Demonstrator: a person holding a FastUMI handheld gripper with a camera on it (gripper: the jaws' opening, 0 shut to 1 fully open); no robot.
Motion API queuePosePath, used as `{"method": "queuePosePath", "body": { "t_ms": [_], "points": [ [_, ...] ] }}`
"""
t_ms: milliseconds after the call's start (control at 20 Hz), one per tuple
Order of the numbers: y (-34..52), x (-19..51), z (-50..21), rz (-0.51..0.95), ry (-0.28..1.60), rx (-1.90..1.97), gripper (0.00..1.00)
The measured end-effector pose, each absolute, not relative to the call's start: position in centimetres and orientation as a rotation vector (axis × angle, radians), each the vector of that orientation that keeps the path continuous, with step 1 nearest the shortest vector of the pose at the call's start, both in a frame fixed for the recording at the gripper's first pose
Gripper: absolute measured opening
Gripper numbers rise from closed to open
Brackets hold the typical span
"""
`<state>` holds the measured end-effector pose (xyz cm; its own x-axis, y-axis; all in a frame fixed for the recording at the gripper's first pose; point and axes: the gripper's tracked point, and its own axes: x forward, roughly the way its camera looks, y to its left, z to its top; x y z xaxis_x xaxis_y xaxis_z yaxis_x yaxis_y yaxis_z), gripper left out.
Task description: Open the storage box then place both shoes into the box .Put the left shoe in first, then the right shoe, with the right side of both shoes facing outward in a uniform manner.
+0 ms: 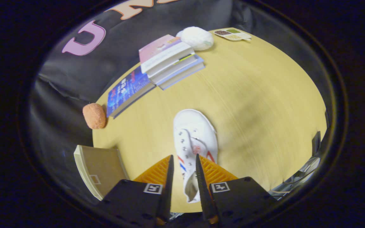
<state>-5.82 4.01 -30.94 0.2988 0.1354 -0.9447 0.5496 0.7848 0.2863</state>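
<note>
A white canvas shoe (195,129) with red and blue side stripes hangs over the yellow wooden table (258,104), toe pointing away from me. Its opening and laced upper sit between the fingers of my gripper (184,155), which is shut on the shoe's collar. Just left of the fingers, at the table's near edge, is a tan storage box (98,171) with a pale rim; I see one flat panel of it and cannot see inside. The table surface looks motion-blurred.
Beyond the shoe lies a stack of books (169,61) with a blue book (128,91) beside it. An orange rough ball (94,115) sits at the left table edge. A white fluffy ball (196,38) and a small divided dish (233,34) are at the far end.
</note>
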Motion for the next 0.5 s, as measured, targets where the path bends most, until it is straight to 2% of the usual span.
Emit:
{"method": "queuePosePath", "body": {
  "t_ms": [250,500],
  "points": [
    [2.4,-8.7,-33.8,-0.340,1.325,0.569,0.56],
    [3.3,-8.7,-36.3,-0.313,1.364,0.556,0.55]
  ]
}}
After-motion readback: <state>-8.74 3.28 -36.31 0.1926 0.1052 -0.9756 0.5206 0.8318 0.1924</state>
